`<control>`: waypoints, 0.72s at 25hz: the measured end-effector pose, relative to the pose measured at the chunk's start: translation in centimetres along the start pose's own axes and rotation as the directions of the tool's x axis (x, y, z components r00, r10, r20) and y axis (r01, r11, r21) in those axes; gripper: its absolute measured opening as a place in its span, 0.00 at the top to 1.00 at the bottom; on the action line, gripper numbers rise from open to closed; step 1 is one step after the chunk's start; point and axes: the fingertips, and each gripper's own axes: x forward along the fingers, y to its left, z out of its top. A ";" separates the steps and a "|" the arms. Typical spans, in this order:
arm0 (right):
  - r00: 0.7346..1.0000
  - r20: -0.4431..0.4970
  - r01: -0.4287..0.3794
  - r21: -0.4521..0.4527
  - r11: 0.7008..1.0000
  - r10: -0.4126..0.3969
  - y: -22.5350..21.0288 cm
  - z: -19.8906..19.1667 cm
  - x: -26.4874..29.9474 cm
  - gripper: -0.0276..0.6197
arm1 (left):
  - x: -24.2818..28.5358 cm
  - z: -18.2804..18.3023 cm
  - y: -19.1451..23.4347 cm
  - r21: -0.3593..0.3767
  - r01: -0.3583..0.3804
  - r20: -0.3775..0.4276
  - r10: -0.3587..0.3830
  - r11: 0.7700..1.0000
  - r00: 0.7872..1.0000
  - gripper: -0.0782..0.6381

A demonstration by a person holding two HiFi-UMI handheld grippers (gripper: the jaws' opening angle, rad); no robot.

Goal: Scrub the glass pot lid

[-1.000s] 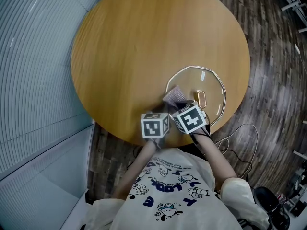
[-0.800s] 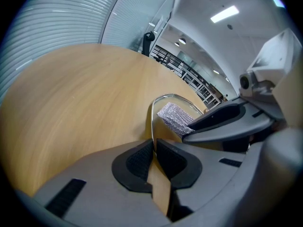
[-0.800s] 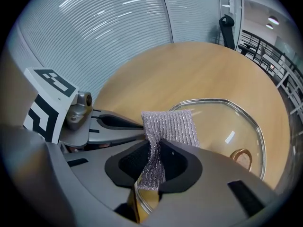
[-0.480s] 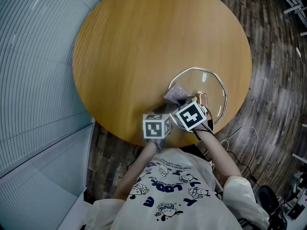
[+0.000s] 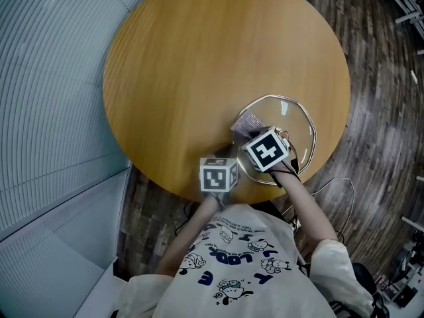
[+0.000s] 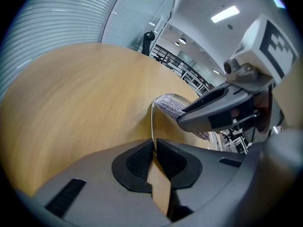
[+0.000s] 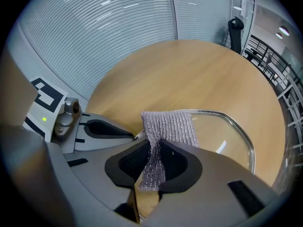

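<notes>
Two grippers are shown at work on one lid (image 5: 295, 121), which lies flat on the table (image 5: 199, 58) near the edge closest to the person, to that person's right. The left gripper (image 6: 154, 148) is closed almost fully on the lid's thin rim at its near-left side; the metal edge is pinched between the pads, so the lid is judged to be steadied. The right gripper (image 7: 152, 162) is closed on a silver mesh cloth (image 7: 168, 126); one end is clamped between the jaws, while the free end is spread over the glass just inside the rim, close beside the left gripper.

Scrubbing is judged to be under way, but its extent cannot be read. The cloth is laid on the near-left portion only; the far and right portions of the glass are seen bare. No suds, water or grime are visible, so what has been cleaned cannot be separated from what is left; most of the surface is presumed left to do, and the underside is not shown.

No pot, basin or other container is seen in any view; the lid is the only vessel part present, and nothing is seen resting on it but the cloth and the gripper tips.
</notes>
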 end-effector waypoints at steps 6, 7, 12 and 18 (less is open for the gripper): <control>1.000 -0.018 0.004 -0.015 1.000 -0.004 -0.8 0.6 0.1 0.84 | 0.0 0.0 0.0 -0.001 0.003 0.003 -0.003 1.000 1.000 0.85; 1.000 -0.020 0.004 -0.014 1.000 -0.004 -1.0 0.7 0.1 0.84 | 0.0 0.1 0.0 -0.001 0.003 0.003 -0.003 1.000 1.000 0.85; 0.999 -0.031 0.010 -0.021 1.000 -0.010 -2.2 1.2 -0.4 0.84 | 0.0 0.4 -0.3 -0.005 -0.001 0.004 0.001 1.000 1.000 0.85; 0.999 -0.040 0.000 -0.021 1.000 -0.001 -2.6 1.4 -0.3 0.84 | -0.1 0.2 -0.1 -0.009 -0.001 0.006 0.001 1.000 1.000 0.85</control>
